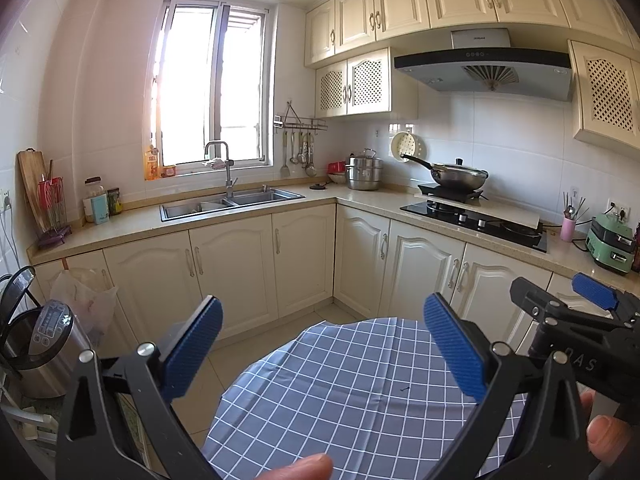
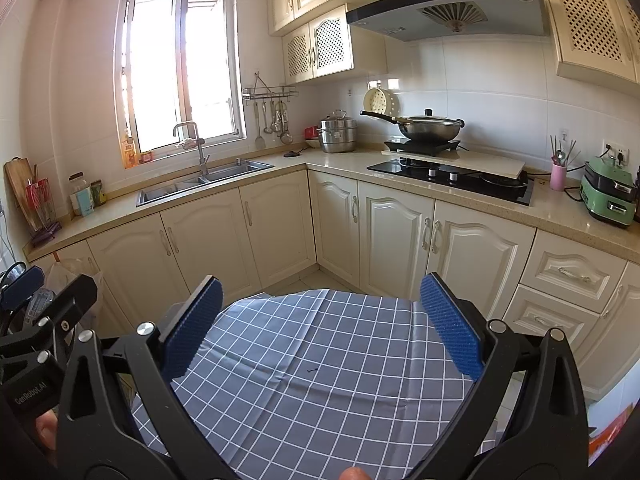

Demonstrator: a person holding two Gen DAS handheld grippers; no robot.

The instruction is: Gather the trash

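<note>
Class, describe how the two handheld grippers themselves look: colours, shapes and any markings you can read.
Both the left gripper and the right gripper have black angular frames with triangular cut-outs and silver pivot bolts. Their fingers carry flat blue ribbed pads. White lettering "GenRobot.AI" marks the left gripper's body, seen in the right view. Bare fingertips show; no sleeves or cables.

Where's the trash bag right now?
The white plastic bag hangs on the lower cabinet at far left, below the cutting board, beside the rice cooker.

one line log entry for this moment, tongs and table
left tongs: open, empty | right tongs: open, empty | both above checked tablecloth | no trash visible on it
</note>
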